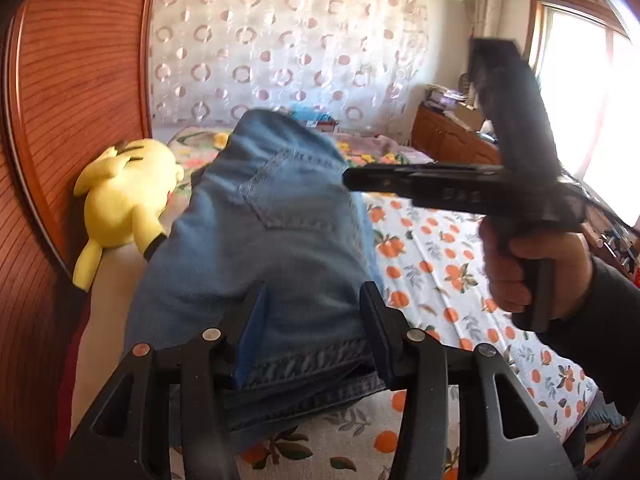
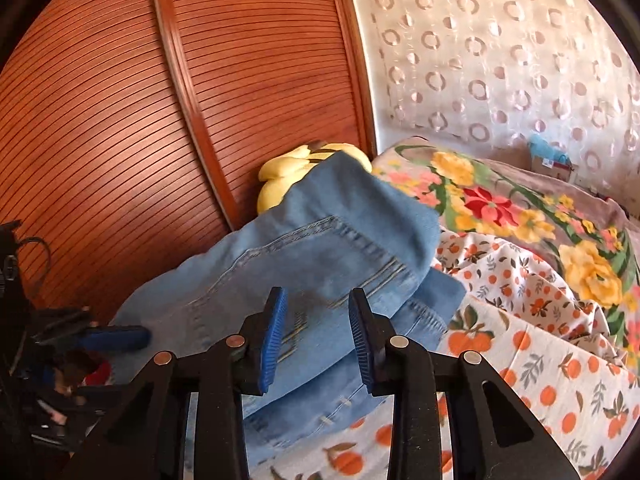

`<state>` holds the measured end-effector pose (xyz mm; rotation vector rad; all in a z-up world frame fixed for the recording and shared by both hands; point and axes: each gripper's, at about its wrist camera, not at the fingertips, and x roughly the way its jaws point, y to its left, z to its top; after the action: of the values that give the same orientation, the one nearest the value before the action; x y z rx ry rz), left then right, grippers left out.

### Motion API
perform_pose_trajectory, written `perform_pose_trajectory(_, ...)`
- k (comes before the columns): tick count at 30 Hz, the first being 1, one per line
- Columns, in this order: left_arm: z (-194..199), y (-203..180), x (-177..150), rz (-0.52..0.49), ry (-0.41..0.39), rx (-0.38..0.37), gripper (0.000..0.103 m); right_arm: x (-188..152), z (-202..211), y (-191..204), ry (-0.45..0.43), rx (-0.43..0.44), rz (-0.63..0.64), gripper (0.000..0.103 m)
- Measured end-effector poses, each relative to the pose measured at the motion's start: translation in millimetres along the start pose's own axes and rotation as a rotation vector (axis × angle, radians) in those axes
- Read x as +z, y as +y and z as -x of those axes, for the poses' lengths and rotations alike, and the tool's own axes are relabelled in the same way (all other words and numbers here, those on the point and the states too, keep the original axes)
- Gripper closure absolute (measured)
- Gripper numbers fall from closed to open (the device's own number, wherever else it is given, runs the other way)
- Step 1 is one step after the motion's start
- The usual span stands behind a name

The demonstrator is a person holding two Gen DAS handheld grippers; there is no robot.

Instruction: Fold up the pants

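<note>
Two tools over the folded pants (image 2: 304, 264): left tool (image 1: 310, 332) spread around the hem, right tool (image 2: 318, 336) parted, gripping nothing; best to press the fold flat on the bed (image 2: 540, 380).

One pair of jeans (image 1: 264, 240), folded in layers on bed. One back pocket (image 1: 304, 184) showing in left wrist view. One yellow plush (image 1: 124, 200) by headboard. Two grippers: left (image 1: 316, 320), right (image 2: 318, 332); two fingers each, blue pads. One hand (image 1: 532, 264) in view, one dark sleeve (image 1: 604, 320). One orange-print sheet (image 2: 560, 392). One floral blanket (image 2: 520, 208). One wooden headboard (image 2: 160, 100). One ring-pattern curtain (image 1: 280, 40). One window (image 1: 580, 92).
</note>
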<state>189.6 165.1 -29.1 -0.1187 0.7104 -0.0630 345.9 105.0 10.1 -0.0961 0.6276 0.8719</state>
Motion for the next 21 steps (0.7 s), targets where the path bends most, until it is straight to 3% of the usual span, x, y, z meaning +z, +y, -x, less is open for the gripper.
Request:
perform_pose_trajectory(8,-19.0,-2.3,-19.3,-0.011,0.014,0.047,0.055,-15.0,6.4,-6.5,0.014,-0.015,-0.018,0.071)
perform_pose_trajectory(21,-5.0,-20.9,-11.8,-0.018,-0.017,0.122,0.053,-41.8,44.6,0.0,0.012,-0.083,-0.059,0.071)
